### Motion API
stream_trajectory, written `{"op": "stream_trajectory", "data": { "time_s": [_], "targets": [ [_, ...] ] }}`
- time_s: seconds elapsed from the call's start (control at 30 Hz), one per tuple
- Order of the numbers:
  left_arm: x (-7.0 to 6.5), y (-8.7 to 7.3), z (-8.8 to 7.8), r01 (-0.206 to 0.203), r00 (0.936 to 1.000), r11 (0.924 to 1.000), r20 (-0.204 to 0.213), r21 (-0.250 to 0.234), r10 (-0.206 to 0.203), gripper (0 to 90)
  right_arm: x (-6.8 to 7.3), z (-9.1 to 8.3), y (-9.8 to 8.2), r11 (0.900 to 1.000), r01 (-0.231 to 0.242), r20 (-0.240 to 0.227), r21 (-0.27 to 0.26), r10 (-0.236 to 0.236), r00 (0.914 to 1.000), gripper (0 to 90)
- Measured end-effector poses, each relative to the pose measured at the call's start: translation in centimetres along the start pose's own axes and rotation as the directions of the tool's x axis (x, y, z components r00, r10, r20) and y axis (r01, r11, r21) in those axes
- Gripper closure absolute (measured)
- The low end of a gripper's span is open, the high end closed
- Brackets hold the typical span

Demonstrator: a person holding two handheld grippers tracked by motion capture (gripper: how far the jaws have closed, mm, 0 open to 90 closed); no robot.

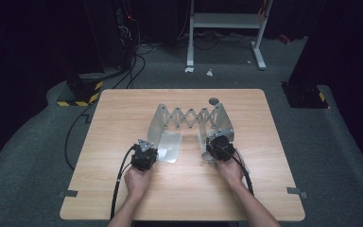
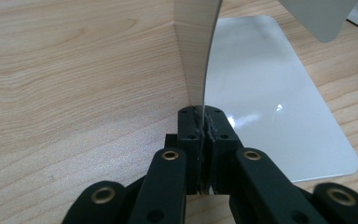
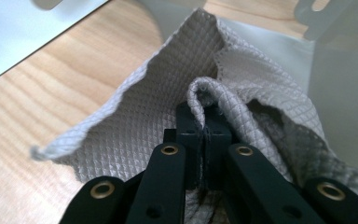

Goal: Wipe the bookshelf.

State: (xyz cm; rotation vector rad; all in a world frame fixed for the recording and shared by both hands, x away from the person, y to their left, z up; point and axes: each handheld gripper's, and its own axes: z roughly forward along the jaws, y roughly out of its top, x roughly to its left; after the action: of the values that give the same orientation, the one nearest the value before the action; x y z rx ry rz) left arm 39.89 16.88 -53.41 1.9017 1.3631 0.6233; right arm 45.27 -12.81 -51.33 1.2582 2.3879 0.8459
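From the high view I've got both hands low at the near side of the metal rack [image 1: 189, 124], an expandable scissor-lattice piece standing mid-table [image 1: 123, 104]. My left gripper [image 1: 145, 153] sits at the rack's left end plate, my right gripper [image 1: 219, 146] at its right end, where a bit of pale cloth [image 1: 209, 156] lies by the foot.

Left gripper view now: the jaws are pressed together, pinching the thin edge of the upright metal plate [image 2: 193, 56], with the flat shiny base plate [image 2: 270, 102] lying on the wood just beside. That bite is invisible from above; there it's merely a black block against metal.

Right gripper view: jaws closed tight on a fold of the grey waffle-weave cloth [image 3: 168, 121], which bunches up around them and drapes toward the rack's metal behind. From above I could barely tell it was fabric.

My read: I'm steadying the rack with the left while the right works the cloth along it. To do this well I'd keep the left pinch firm and low so the rack doesn't rock, and drag the cloth flat, not bunched
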Motion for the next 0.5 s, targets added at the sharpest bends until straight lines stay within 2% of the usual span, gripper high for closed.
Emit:
{"op": "stream_trajectory", "data": {
  "time_s": [0.1, 0.27, 0.5],
  "targets": [
    [0.02, 0.0, -0.02, -0.003, 1.0, 1.0, 0.0, 0.002, 0.003, 85.5, 0.16, 0.42, 0.51, 1.0, 0.005, 0.02, -0.001, -0.005, 0.9998, 88.5],
    [0.02, 0.0, -0.01, 0.002, 1.0, 1.0, 0.001, 0.0, -0.002, 85.5, 0.57, 0.87, 0.95, 1.0, -0.012, 0.021, -0.009, 0.012, 0.9997, 88.5],
    [0.05, 0.0, 0.01, 0.007, 1.0, 1.0, 0.005, -0.001, -0.007, 85.6, -0.14, 0.75, 0.9, 0.999, -0.048, 0.009, -0.007, 0.049, 0.9988, 88.5]
  ]
}}
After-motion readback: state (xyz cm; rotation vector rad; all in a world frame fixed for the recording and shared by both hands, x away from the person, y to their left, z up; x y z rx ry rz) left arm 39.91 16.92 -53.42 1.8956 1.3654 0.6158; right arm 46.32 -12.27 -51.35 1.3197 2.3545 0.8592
